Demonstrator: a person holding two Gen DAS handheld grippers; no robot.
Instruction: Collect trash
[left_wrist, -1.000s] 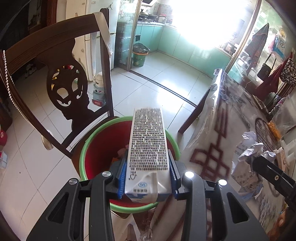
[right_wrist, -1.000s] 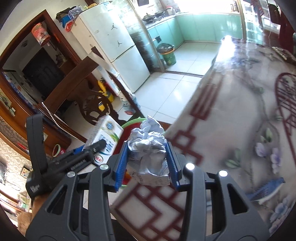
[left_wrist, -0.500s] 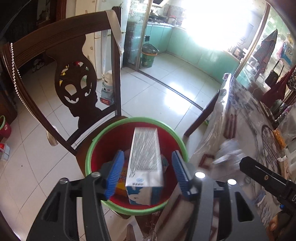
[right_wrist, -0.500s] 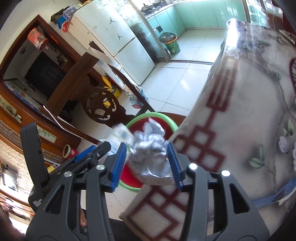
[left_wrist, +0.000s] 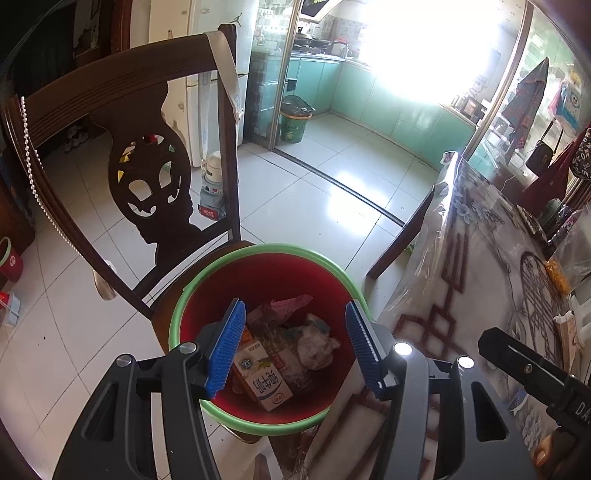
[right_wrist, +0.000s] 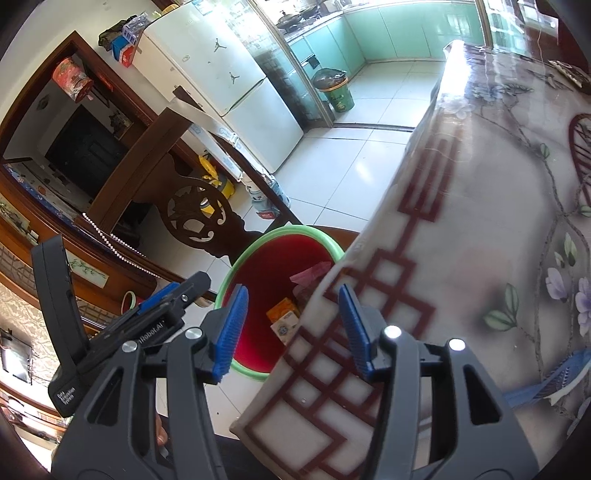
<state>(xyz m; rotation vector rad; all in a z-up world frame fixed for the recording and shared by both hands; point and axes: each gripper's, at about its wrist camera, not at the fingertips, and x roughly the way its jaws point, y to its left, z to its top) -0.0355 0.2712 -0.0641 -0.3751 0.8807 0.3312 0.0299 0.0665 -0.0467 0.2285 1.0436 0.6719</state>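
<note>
Both tongs gape, nothing gripped. Left wrist view: left tongs (left_wrist: 293, 345) hang right over the red bin (left_wrist: 266, 258) w/ green rim; milk carton (left_wrist: 260, 376) and crumpled paper (left_wrist: 314, 345) lie inside, straight below the tips, on a chair (left_wrist: 122, 110). Right wrist view: right tongs (right_wrist: 291, 326) sit above the table edge (right_wrist: 461, 258), bin ahead and below, left tongs (right_wrist: 166, 299) just beside. Judgement: drop looks done; lift clear w/o knocking the rim, then go for more trash.
</note>
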